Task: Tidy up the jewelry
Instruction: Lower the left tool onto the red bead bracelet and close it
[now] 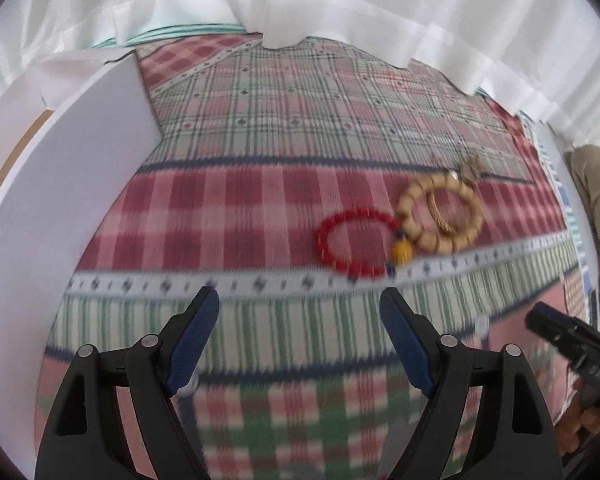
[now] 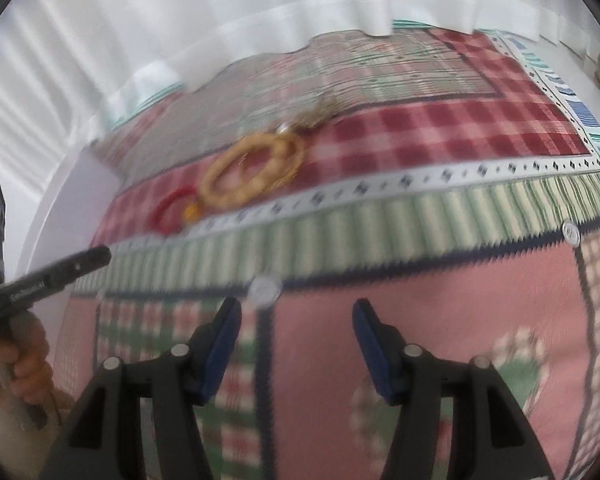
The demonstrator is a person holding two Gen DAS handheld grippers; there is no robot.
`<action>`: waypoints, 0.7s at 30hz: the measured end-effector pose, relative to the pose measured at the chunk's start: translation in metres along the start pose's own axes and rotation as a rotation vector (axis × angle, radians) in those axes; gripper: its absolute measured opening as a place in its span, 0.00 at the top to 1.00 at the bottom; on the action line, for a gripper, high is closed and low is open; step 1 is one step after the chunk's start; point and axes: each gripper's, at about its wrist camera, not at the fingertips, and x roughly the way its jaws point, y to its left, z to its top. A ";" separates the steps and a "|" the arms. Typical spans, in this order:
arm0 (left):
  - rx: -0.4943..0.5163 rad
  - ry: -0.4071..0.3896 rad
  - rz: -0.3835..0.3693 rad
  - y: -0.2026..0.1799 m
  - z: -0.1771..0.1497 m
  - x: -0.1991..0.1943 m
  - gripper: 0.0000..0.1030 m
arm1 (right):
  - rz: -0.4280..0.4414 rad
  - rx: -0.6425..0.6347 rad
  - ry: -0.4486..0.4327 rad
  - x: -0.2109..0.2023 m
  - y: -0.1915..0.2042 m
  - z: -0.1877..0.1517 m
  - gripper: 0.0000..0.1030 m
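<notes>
A red bead bracelet [image 1: 322, 240] lies on the patchwork plaid cloth [image 1: 260, 140], touching a larger wooden bead bracelet [image 1: 440, 245] on its right. A yellow bead [image 1: 402, 254] sits where the two meet. A gold piece [image 1: 440, 216] lies inside the wooden ring and a small gold trinket [image 1: 470, 168] just beyond it. My left gripper [image 1: 298, 300] is open and empty, short of the red bracelet. The right wrist view shows the wooden bracelet [image 2: 236, 200] and the red bracelet [image 2: 160, 210] far ahead to the left. My right gripper [image 2: 297, 312] is open and empty over a pink patch.
A white box [image 1: 80, 184] stands at the left of the cloth. White curtains [image 1: 340, 0] hang along the far edge. Silver snaps [image 2: 265, 290] dot the cloth. The right gripper [image 1: 560, 336] shows at the right edge. The left gripper [image 2: 80, 264] and its hand [image 2: 24, 360] show at the left.
</notes>
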 end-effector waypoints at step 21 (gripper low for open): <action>0.418 0.026 -0.038 -0.087 0.017 0.067 0.44 | 0.018 0.158 0.131 0.080 -0.021 0.161 0.43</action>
